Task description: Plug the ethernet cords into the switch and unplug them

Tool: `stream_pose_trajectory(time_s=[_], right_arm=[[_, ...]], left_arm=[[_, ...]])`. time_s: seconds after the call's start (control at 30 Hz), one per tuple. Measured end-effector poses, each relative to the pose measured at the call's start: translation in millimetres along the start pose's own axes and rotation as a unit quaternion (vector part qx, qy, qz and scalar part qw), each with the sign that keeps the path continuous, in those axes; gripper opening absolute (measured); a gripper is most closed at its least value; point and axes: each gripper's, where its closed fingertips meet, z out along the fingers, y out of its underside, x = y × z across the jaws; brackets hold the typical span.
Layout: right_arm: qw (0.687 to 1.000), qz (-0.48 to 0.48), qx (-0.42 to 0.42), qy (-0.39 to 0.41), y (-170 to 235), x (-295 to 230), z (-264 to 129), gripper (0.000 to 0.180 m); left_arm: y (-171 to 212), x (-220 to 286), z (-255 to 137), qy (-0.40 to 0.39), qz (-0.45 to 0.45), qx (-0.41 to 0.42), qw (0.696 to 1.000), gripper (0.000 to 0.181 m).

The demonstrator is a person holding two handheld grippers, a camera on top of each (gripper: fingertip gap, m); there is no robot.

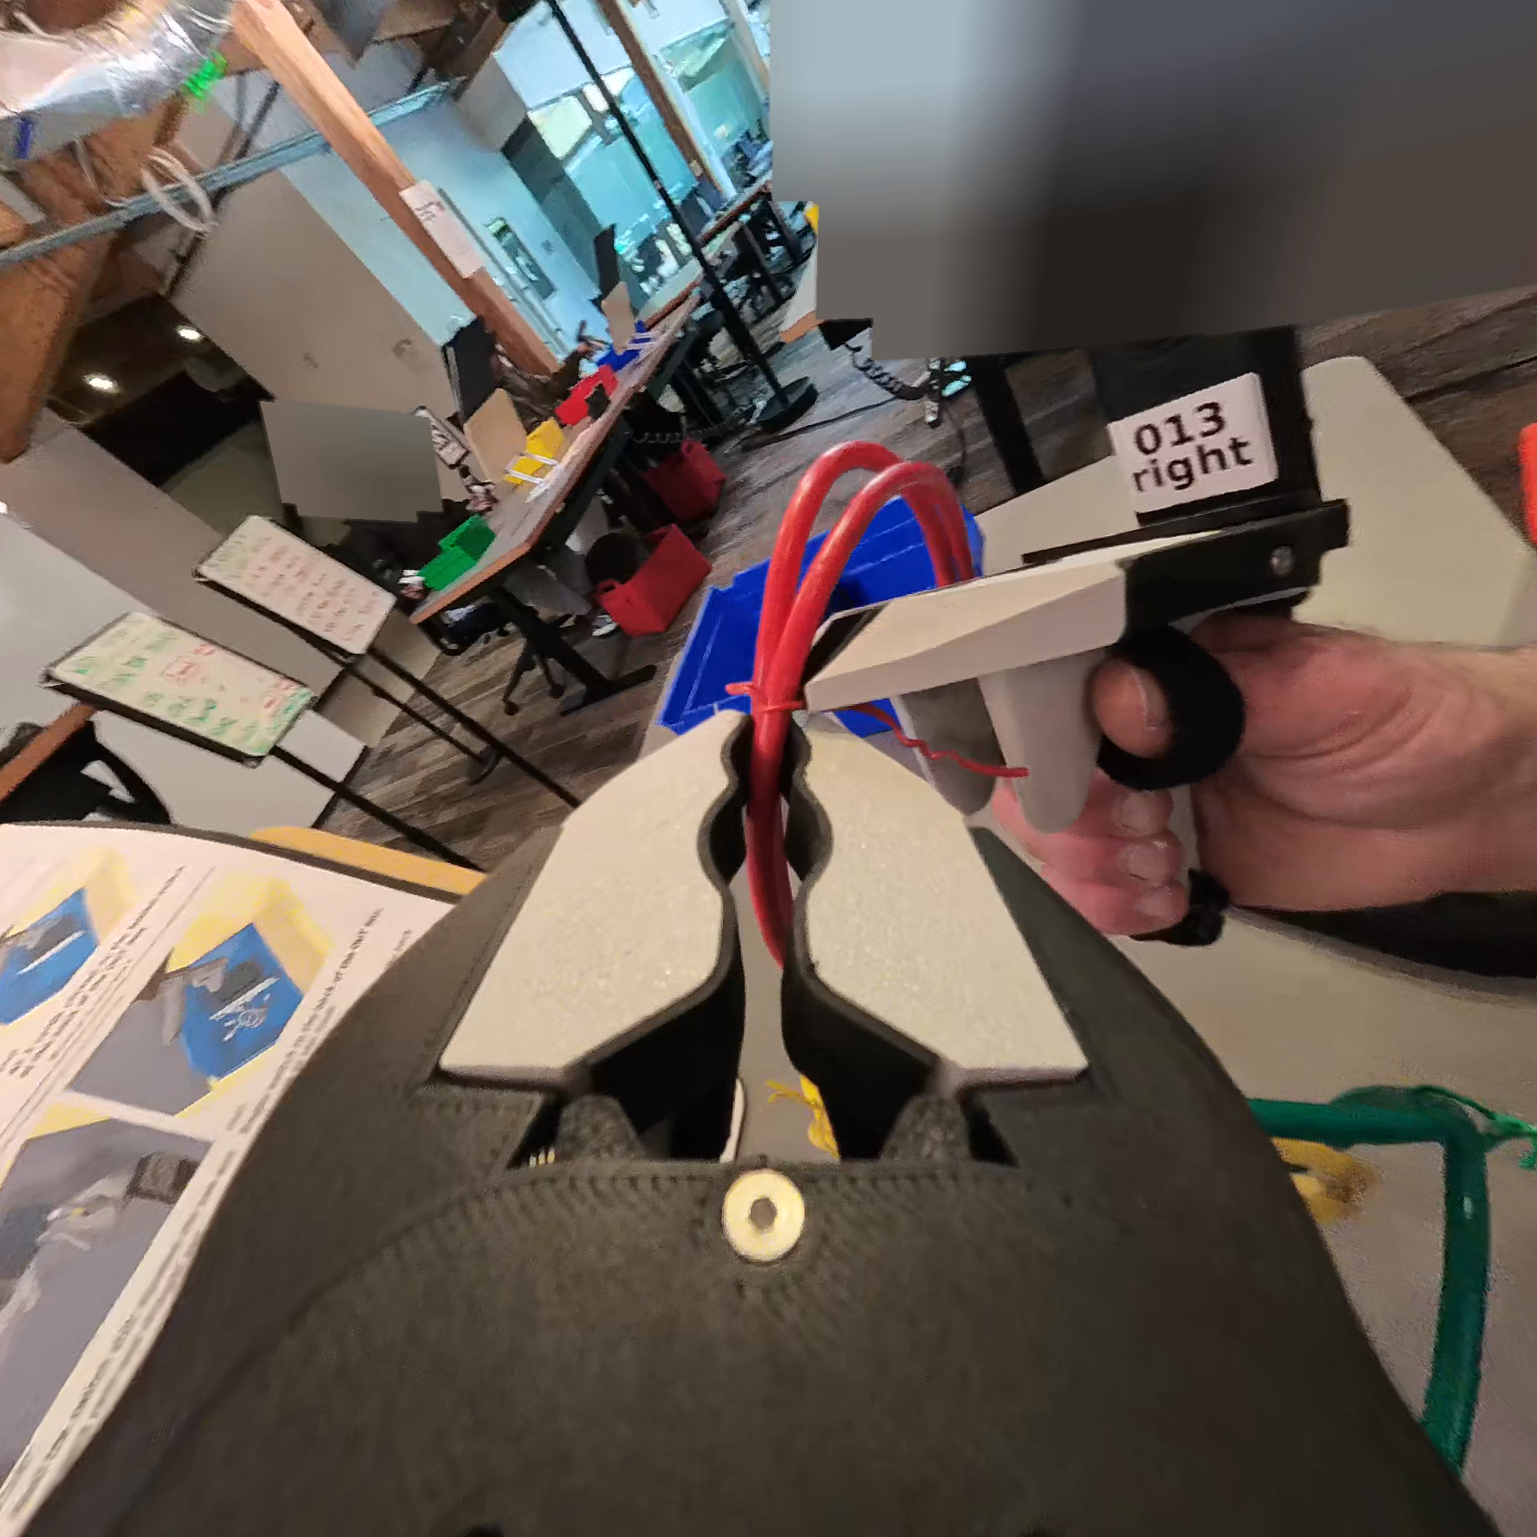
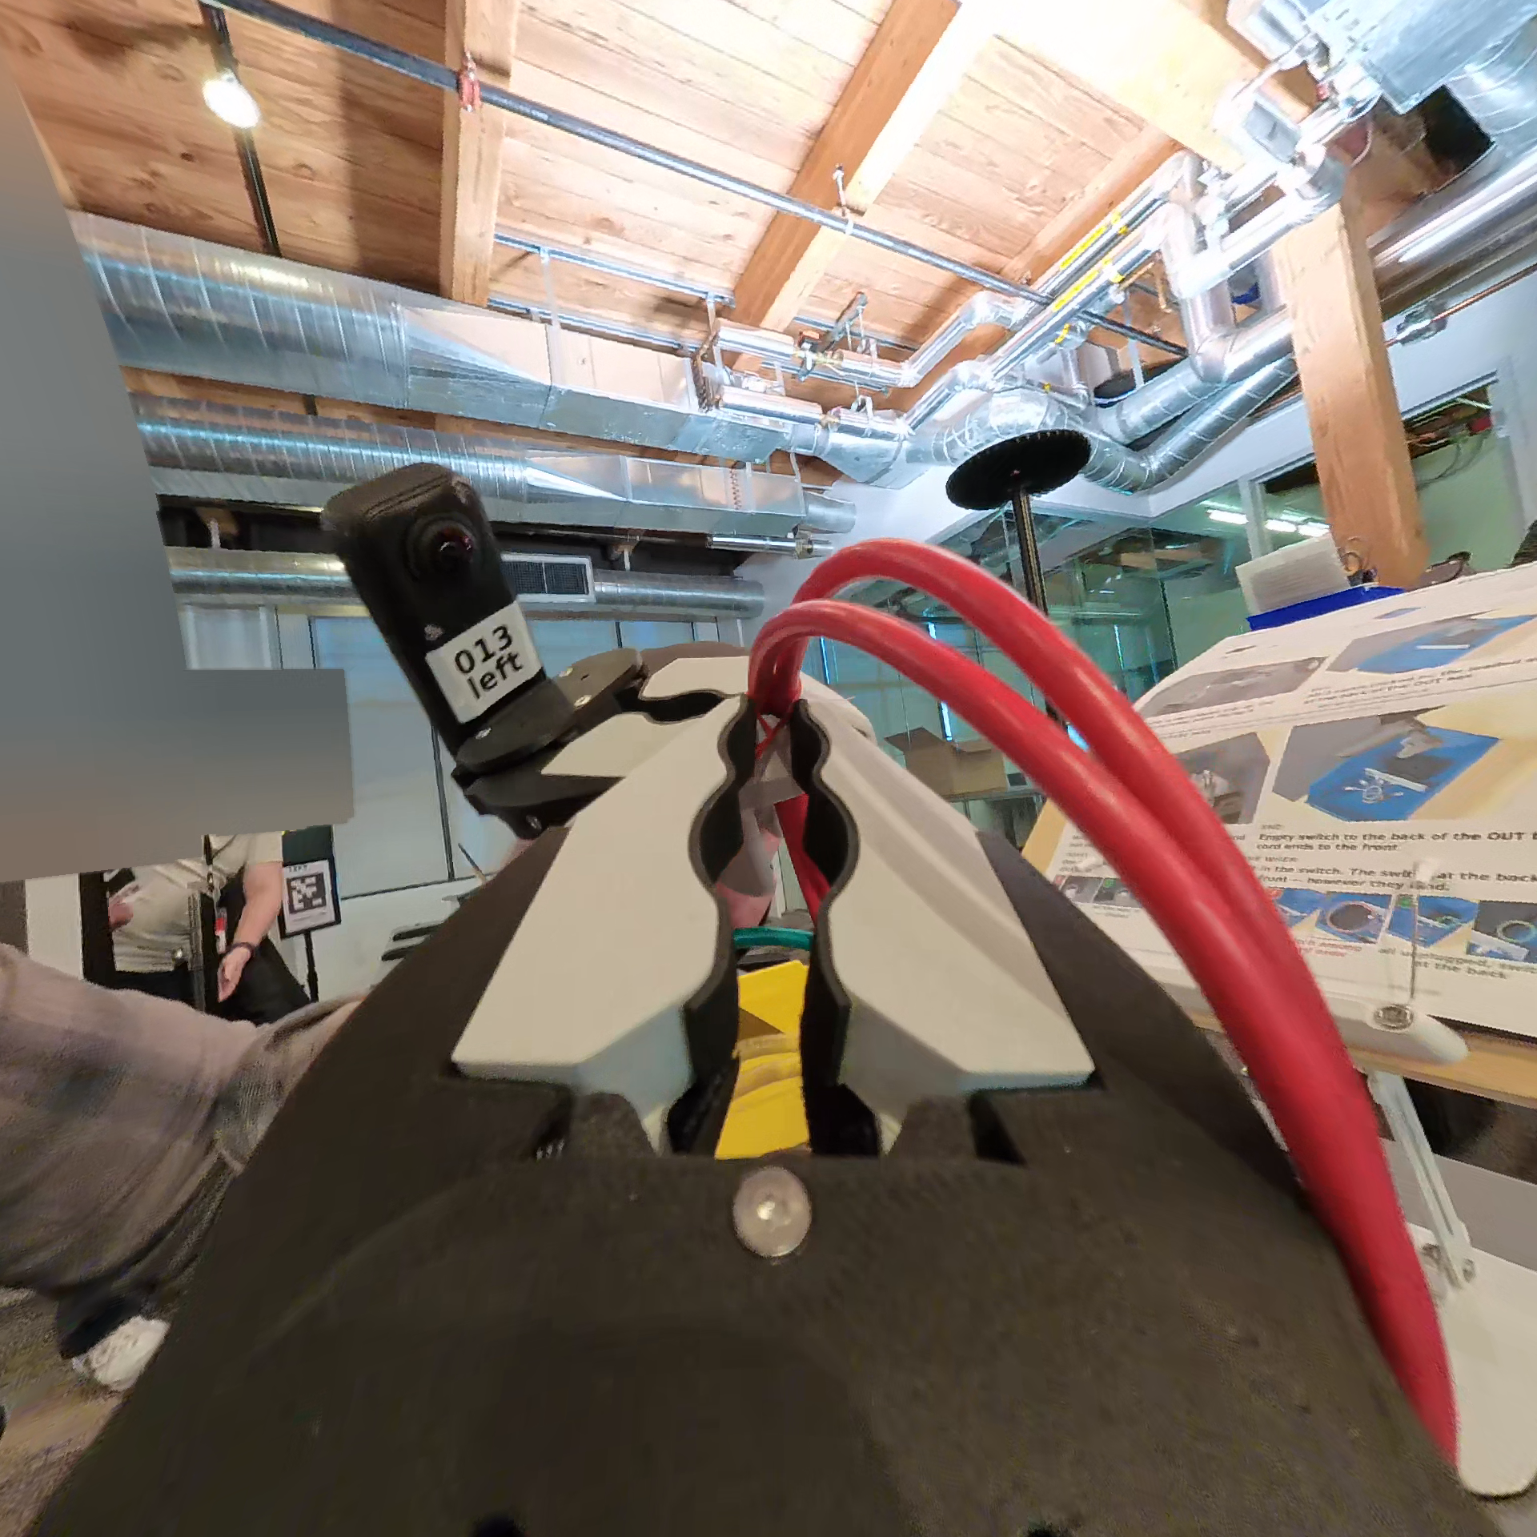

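Observation:
A coiled red ethernet cord [image 1: 778, 599] is held up in the air between both grippers. My left gripper [image 1: 769, 732] is shut on the bundled strands of the coil. My right gripper [image 1: 811, 699] comes in from the right, held by a hand [image 1: 1331, 765], and its tips are shut at the red twist tie [image 1: 761, 705] that binds the coil. In the right wrist view the right gripper [image 2: 769, 714] pinches there, with the red cord [image 2: 1081, 732] looping over to the right and the left gripper [image 2: 665, 707] just beyond. No switch is in view.
A blue bin [image 1: 732, 632] stands behind the cord. A green cord [image 1: 1460, 1206] and a yellow cord [image 1: 1322, 1181] lie on the grey table [image 1: 1247, 1040] at the right. An instruction sheet [image 1: 166, 998] stands at the left. People stand in the background [image 2: 241, 915]. My two grippers' fingertips are within a few centimetres of each other.

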Motion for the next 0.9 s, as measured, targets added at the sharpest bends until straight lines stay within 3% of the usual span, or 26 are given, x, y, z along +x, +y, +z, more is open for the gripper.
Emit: stream_pose_trajectory(time_s=[0.37, 0.57, 0.7, 0.9], right_arm=[[0.998, -0.004, -0.034, 0.043, 8, 18, -7, 0.0], [0.98, -0.111, -0.094, 0.137, 18, 36, -11, 0.0], [0.938, -0.233, -0.167, 0.193, 27, 47, -14, 0.0], [0.815, -0.456, -0.286, 0.215, 29, 57, -13, 0.0]], left_arm=[[17, 2, 11, 0.054, -0.043, -0.072, 0.995, 0.004], [34, -2, 21, 0.068, -0.077, -0.12, 0.987, 0.004], [47, -3, 27, 0.089, -0.094, -0.157, 0.979, 0.004], [54, -9, 29, 0.108, -0.093, -0.208, 0.968, 0.004]])
